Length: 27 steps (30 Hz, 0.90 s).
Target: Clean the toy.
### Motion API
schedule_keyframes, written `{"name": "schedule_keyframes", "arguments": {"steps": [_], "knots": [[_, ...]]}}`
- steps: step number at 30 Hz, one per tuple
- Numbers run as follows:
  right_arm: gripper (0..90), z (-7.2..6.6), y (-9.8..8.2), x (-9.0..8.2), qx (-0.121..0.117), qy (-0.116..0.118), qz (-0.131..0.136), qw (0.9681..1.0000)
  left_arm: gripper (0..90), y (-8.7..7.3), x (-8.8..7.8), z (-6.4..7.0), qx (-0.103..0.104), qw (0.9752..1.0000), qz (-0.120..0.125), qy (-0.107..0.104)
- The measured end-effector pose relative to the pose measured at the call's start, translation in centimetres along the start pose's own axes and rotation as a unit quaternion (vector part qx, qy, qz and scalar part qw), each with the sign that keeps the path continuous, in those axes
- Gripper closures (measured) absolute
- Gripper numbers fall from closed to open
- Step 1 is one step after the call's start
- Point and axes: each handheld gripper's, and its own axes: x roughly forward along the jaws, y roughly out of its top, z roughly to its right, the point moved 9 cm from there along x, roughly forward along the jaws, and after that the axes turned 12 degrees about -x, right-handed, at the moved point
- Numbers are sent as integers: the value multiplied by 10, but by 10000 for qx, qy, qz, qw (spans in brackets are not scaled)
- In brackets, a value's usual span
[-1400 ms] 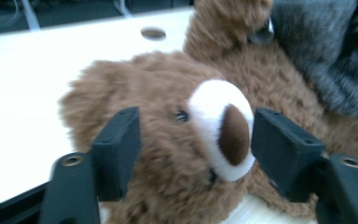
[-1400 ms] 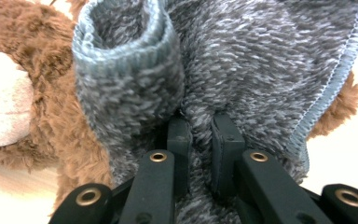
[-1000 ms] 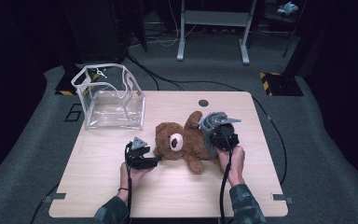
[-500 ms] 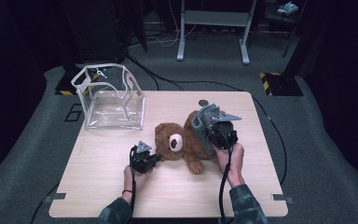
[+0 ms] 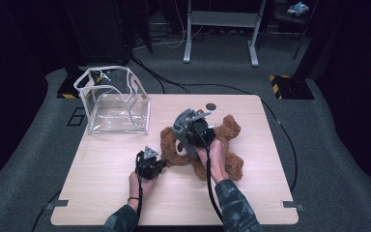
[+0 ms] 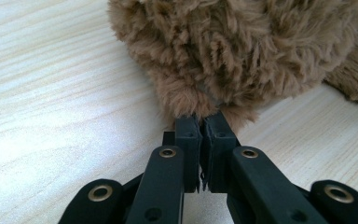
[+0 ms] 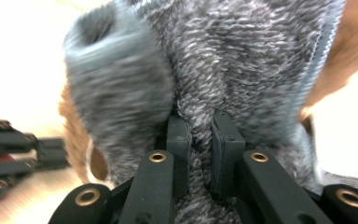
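Your left tool (image 6: 200, 133) is clenched on a tuft of the brown teddy bear (image 5: 227, 133), having just closed; your right tool (image 7: 200, 128) grips its grey knitted garment (image 7: 242, 60). The bear lies mid-worktop (image 5: 101, 193), toward the far edge.

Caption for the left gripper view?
Left gripper shut on a tuft of the brown teddy bear lying on the wooden table.

A shaggy brown teddy bear (image 5: 227, 130) is lying on the pale wood-grain table (image 5: 251, 193), wearing a grey-and-white flecked knit garment (image 7: 242, 60) with light blue trim.
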Motion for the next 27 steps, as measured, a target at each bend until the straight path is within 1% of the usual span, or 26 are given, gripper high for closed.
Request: {"name": "schedule_keyframes", "arguments": {"steps": [1,2,3,5,6,7,8,9,10,11,12,13,14,15,16,17,19,20,21,22,23,24,25,26,27], "knots": [[803,-3,9,-3,-48,103,114,9999,861,0,0,0,-26,10000,6,5],[803,-8,18,-4,-3,184,197,9996,860,0,0,1,-32,10000,6,-14],[803,-13,25,-1,-98,235,234,9994,861,0,0,1,-17,10000,-10,-14],[801,-27,28,13,-198,323,-14,9993,861,0,0,1,-36,10000,13,-32],[800,-33,26,20,-184,335,-205,9991,861,0,0,1,-19,10000,-1,-22],[801,-32,24,27,-333,236,-247,9989,861,0,0,1,-19,10000,41,13],[802,-30,23,30,-305,179,-288,9990,862,0,0,1,-16,10000,48,22],[802,-24,23,33,-270,127,-244,9993,862,0,1,1,-22,10000,55,23],[802,-15,22,34,-295,27,-259,9992,863,0,0,0,-7,10000,22,9],[802,-6,20,35,-347,-153,-307,9988,863,0,0,1,-18,10000,37,10],[802,1,18,38,-299,-244,-392,9985,863,0,0,0,-11,10000,22,24],[802,7,17,40,-272,-313,-401,9983,863,0,0,0,6,10000,19,3],[802,8,17,39,-221,-283,-442,9984,862,0,0,0,-25,10000,24,9],[802,7,20,38,-157,-231,-408,9988,862,0,0,0,0,10000,22,-3],[802,3,25,33,-177,-145,-337,9992,862,0,0,0,-25,10000,28,-4],[802,-3,31,31,-247,-103,-204,9994,862,0,0,1,-21,10000,46,3],[802,-22,36,31,-162,185,-196,9995,862,0,0,1,50,10000,27,25],[802,-28,38,34,-253,242,-204,9992,862,0,0,1,34,10000,32,11],[802,-33,40,40,-211,303,-133,9992,862,0,0,0,71,10000,22,17],[802,-38,40,45,-94,402,-144,9990,862,0,0,0,86,10000,17,21],[802,-35,40,51,-217,351,-114,9991,862,0,0,1,18,10000,27,8],[803,-34,39,53,-104,281,-197,9994,862,1,1,0,11,10000,71,27],[803,-28,38,54,-229,158,-201,9994,862,1,0,0,2,10000,62,11],[803,-22,36,51,-298,37,-313,9991,863,1,1,0,-39,10000,84,10],[802,-13,36,47,-424,-164,-291,9985,862,1,1,-1,-18,10000,79,23]]}}
